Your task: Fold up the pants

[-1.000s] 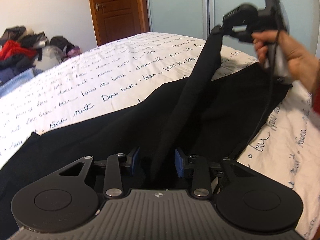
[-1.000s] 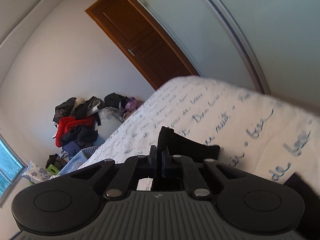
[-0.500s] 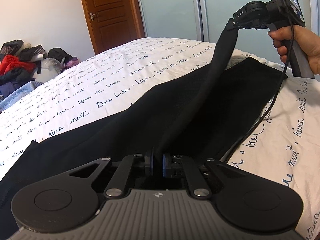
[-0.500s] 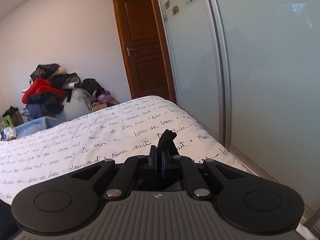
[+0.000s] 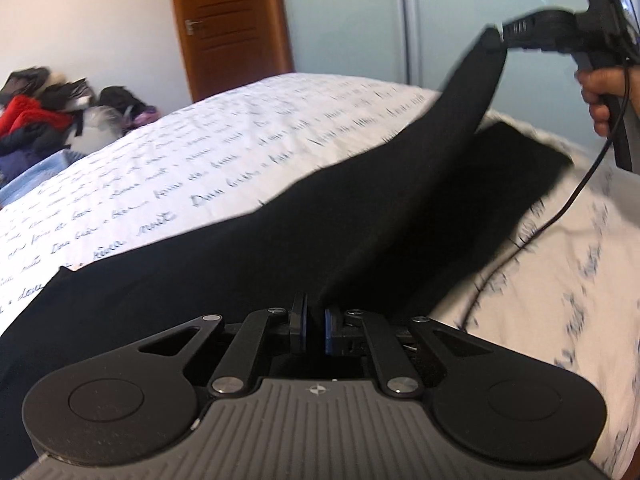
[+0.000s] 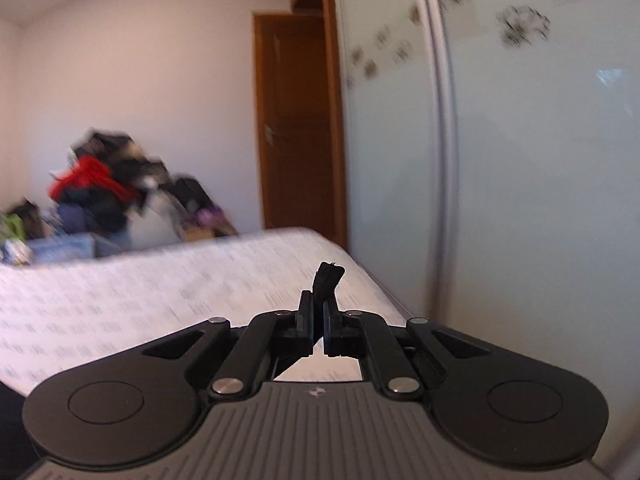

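Across the bed (image 5: pixel 208 152), whose white cover bears script lettering, the black pants (image 5: pixel 224 276) lie spread from the near left to the far right, one edge lifted into a taut band. The right gripper (image 5: pixel 498 38), held high at the far right, is clamped on that band's far end; the left gripper (image 5: pixel 315 330) is clamped on its near end. The step in hand looks like the lengthwise fold: next, both ends should travel together over the flat half, keeping the band tight.
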Available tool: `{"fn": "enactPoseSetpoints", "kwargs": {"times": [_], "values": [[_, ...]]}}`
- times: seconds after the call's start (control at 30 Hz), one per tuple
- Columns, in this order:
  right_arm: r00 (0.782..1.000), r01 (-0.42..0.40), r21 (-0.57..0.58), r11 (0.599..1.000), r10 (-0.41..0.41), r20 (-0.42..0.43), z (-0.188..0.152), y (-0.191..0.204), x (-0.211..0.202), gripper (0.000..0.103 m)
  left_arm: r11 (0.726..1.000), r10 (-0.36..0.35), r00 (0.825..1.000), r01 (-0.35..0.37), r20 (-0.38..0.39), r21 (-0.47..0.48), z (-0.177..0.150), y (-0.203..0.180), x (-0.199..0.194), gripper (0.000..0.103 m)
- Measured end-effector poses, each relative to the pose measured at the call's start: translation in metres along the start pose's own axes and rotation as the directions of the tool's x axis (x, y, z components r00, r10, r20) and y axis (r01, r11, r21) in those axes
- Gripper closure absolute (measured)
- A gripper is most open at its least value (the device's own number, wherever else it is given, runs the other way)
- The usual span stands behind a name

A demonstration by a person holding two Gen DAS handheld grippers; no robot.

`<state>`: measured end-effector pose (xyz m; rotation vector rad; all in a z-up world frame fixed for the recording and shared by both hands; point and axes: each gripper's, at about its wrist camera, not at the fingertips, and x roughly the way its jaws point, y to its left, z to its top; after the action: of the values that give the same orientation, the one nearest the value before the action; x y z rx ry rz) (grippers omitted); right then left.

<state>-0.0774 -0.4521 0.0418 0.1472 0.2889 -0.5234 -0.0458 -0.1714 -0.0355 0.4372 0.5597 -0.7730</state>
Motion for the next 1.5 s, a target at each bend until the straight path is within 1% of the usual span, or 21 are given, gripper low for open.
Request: {"fn": "enactPoseSetpoints", "kwargs": {"times": [0.07, 0.13, 0.27, 0.5, 0.7, 0.93, 1.07, 1.23, 1.33, 1.4, 1.43, 1.47, 1.5], "values": [[0.998, 0.042, 0.004, 0.999, -0.042, -0.057, -0.018, -0.009, 0.0, 0.098, 1.0, 0.005, 1.0, -0.005, -0.002, 0.019, -0.002, -0.002, 0.001, 0.089], [0.995, 0.066, 0.009, 0.998, -0.065, -0.081, -0.03, -0.014, -0.004, 0.098, 1.0, 0.0, 1.0, 0.0, -0.004, 0.011, -0.001, 0.0, 0.001, 0.089], [0.992, 0.085, -0.013, 0.996, -0.086, -0.092, -0.036, -0.015, -0.009, 0.098, 1.0, -0.012, 1.0, 0.011, -0.008, -0.013, 0.002, 0.005, 0.001, 0.089], [0.985, 0.104, 0.005, 0.995, -0.102, -0.137, -0.054, -0.022, -0.013, 0.098, 0.999, -0.006, 1.0, 0.006, -0.003, 0.032, -0.003, -0.003, -0.004, 0.089], [0.98, 0.133, -0.02, 0.991, -0.134, -0.149, -0.064, -0.022, -0.025, 0.098, 0.999, -0.024, 1.0, 0.024, -0.015, 0.027, -0.005, -0.002, -0.002, 0.089], [0.973, 0.14, 0.005, 0.99, -0.136, -0.186, -0.074, -0.029, -0.029, 0.098, 0.999, -0.02, 1.0, 0.021, -0.018, 0.046, -0.007, -0.004, -0.003, 0.089], [0.973, 0.142, 0.023, 0.99, -0.136, -0.187, -0.077, -0.03, -0.035, 0.098, 0.999, -0.027, 0.999, 0.027, -0.024, 0.04, -0.008, -0.002, -0.003, 0.089], [0.97, 0.148, 0.04, 0.988, -0.137, -0.201, -0.082, -0.033, -0.039, 0.098, 0.998, -0.021, 0.999, 0.022, -0.028, 0.059, -0.009, -0.005, 0.0, 0.089], [0.966, 0.156, 0.058, 0.986, -0.141, -0.215, -0.086, -0.036, -0.036, 0.098, 0.998, -0.018, 0.999, 0.021, -0.035, 0.064, -0.009, -0.005, 0.003, 0.087], [0.961, 0.152, 0.064, 0.986, -0.133, -0.244, -0.088, -0.038, -0.033, 0.093, 0.998, -0.016, 0.999, 0.018, -0.034, 0.063, -0.008, -0.005, 0.001, 0.084], [0.957, 0.156, 0.058, 0.986, -0.136, -0.258, -0.088, -0.038, -0.031, 0.088, 0.998, -0.022, 0.999, 0.024, -0.033, 0.064, -0.009, -0.005, -0.001, 0.084], [0.954, 0.162, 0.046, 0.986, -0.144, -0.265, -0.088, -0.038, -0.031, 0.085, 0.997, -0.03, 0.999, 0.032, -0.033, 0.064, -0.008, -0.004, -0.003, 0.08], [0.953, 0.173, 0.037, 0.984, -0.158, -0.259, -0.087, -0.038, -0.033, 0.078, 0.997, -0.039, 0.999, 0.041, -0.031, 0.064, -0.007, -0.004, -0.005, 0.076]]}}
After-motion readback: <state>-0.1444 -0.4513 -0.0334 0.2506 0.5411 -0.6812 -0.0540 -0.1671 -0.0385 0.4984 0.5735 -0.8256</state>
